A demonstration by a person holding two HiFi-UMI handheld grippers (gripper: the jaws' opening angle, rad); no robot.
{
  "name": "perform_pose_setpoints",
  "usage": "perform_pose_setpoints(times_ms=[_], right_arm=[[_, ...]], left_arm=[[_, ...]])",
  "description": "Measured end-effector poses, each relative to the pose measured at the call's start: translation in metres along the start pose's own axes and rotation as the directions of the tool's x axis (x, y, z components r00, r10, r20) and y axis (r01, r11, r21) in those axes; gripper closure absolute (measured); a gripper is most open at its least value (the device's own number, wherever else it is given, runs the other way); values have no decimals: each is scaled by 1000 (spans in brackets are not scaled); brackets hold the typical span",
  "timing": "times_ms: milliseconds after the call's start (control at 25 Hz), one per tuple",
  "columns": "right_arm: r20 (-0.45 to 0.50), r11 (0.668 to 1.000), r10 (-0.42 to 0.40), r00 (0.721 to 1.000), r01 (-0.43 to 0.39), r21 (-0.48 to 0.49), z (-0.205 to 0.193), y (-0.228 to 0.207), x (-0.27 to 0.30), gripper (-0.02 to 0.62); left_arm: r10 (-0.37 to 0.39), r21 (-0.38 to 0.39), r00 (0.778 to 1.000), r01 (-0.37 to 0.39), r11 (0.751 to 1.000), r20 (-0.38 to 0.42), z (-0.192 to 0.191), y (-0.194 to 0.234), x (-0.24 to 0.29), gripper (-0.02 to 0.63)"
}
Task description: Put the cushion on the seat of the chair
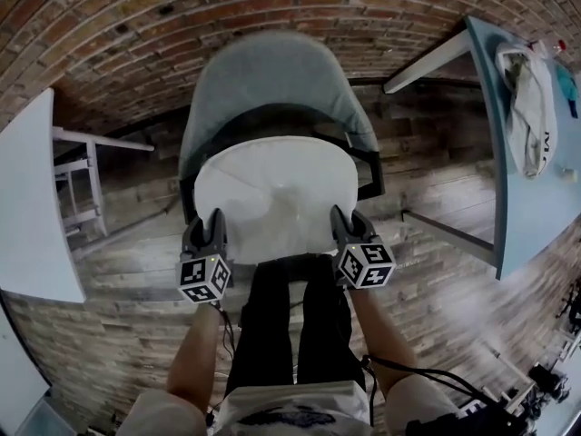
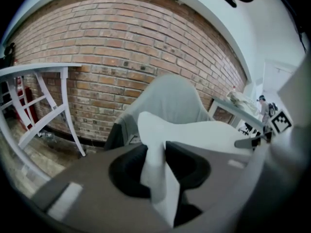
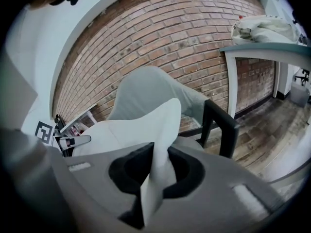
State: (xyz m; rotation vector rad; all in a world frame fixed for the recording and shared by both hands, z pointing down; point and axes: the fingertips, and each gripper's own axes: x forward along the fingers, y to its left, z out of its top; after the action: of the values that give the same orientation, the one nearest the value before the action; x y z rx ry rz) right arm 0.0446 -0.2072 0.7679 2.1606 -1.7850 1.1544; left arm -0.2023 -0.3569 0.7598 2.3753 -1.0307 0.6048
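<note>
Left tool (image 1: 212, 221) and right tool (image 1: 342, 218) each clench a fold of the white cushion (image 1: 272, 189). I judge those thin pinches could slip and let it land crooked on the grey chair (image 1: 272, 75). It spreads ahead of both tools, over the seat, between the black armrests (image 1: 372, 173).

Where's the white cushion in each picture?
Head view: cushion in the middle of the picture.
Left gripper view: cushion middle and right, pinched by the left tongs.
Right gripper view: cushion middle and left, pinched by the right tongs.
Shared landmark: the grey chair back behind it.
</note>
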Motion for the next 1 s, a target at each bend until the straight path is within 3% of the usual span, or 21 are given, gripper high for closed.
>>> perform_pose_setpoints(times_ms=[560,840,1000], right_arm=[[-69,1000,-22,997,21,-18,-82,-62,70,551],[-104,990,-105,989,95,-101,-107,-87,91,526],[-109,988,-126,986,114,-105,-114,-93,98,520]], left_arm=[[43,16,996,-42,999,-77,-103,16,71,514],[100,121,991,-89,989,-94,-129,28,91,502],[119,116,986,-106,988,-115,-142,36,98,495]])
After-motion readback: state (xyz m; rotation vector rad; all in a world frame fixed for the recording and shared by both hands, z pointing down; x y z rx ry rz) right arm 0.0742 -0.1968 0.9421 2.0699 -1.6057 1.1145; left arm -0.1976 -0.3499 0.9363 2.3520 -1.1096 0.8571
